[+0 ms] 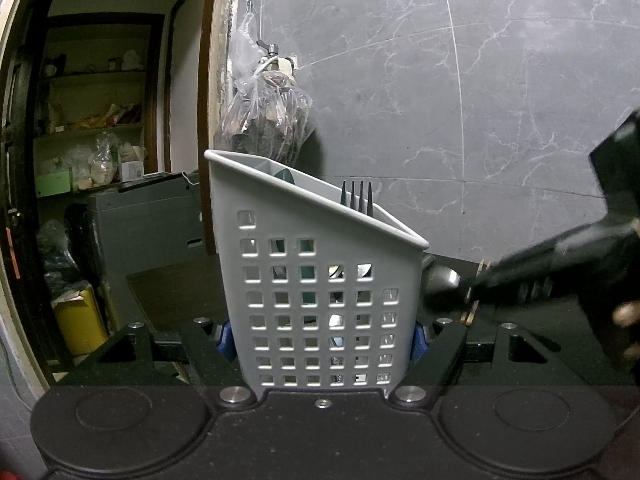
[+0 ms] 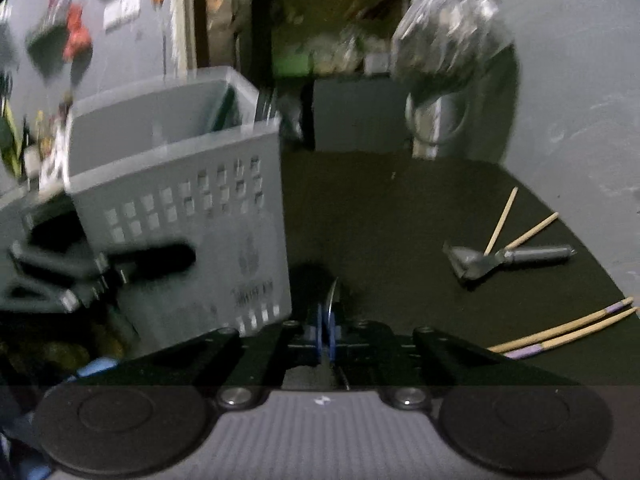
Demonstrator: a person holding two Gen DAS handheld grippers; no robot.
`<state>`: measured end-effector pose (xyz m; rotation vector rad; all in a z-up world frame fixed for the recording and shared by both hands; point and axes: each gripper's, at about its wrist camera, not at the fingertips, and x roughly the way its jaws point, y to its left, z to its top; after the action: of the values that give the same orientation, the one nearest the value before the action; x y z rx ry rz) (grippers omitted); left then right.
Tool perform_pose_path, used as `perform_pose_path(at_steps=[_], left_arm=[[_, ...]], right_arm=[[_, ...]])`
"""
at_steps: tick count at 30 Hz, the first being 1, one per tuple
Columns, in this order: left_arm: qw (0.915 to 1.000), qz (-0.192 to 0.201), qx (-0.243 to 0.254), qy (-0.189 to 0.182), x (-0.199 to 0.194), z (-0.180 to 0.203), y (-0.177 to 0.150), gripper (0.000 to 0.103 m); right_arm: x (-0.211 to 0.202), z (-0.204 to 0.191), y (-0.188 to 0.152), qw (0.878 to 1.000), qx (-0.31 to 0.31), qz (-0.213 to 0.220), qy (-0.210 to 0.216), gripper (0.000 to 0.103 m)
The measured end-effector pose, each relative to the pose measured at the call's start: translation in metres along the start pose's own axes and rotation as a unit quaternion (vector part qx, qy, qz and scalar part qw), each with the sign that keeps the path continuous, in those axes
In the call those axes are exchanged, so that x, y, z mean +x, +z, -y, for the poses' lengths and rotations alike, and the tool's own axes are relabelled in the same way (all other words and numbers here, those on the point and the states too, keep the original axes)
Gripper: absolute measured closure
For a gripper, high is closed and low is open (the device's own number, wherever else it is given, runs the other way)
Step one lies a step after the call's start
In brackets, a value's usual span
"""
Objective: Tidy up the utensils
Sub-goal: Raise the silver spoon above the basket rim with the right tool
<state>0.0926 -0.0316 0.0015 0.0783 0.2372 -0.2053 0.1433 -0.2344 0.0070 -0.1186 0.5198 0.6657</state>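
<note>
My left gripper (image 1: 322, 340) is shut on the grey perforated utensil caddy (image 1: 320, 280), its blue pads pressing both side walls. A black fork (image 1: 357, 198) and a teal item (image 1: 286, 176) stand inside it. My right gripper (image 2: 326, 326) is shut on a thin metal spoon (image 2: 332, 296) held edge-on, just right of the caddy (image 2: 180, 184). From the left wrist view the right gripper (image 1: 472, 296) comes in from the right with the spoon bowl (image 1: 442, 280). A peeler (image 2: 508, 258) and chopsticks (image 2: 560, 330) lie on the dark counter.
A grey marble wall (image 1: 440, 80) stands behind the counter, with a plastic bag (image 1: 266, 116) hanging from a hook. Two more loose chopsticks (image 2: 516, 228) lie across the peeler. A doorway to a cluttered storeroom (image 1: 100, 140) opens at the left.
</note>
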Motion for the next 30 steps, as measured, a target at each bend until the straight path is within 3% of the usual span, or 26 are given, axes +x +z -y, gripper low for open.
perform_pose_path(at_steps=[5,12,22,30], left_arm=[[1.0,0.0,-0.001,-0.001,0.001,0.0,0.0,0.027],[1.0,0.0,-0.001,-0.002,0.0,-0.001,0.0,0.027],[1.0,0.0,0.002,0.0,0.0,-0.002,-0.002,0.027],[1.0,0.0,0.001,0.0,0.0,-0.002,-0.002,0.027]], right_arm=[[-0.033,0.011,0.011,0.994,0.061,0.088,0.004,0.099],[-0.063,0.015,0.031,0.976,0.098,0.191,0.022,0.099],[-0.07,0.002,0.065,0.961,0.085,0.248,0.087,0.099],[-0.039,-0.011,0.095,0.938,0.098,0.283,0.177,0.098]])
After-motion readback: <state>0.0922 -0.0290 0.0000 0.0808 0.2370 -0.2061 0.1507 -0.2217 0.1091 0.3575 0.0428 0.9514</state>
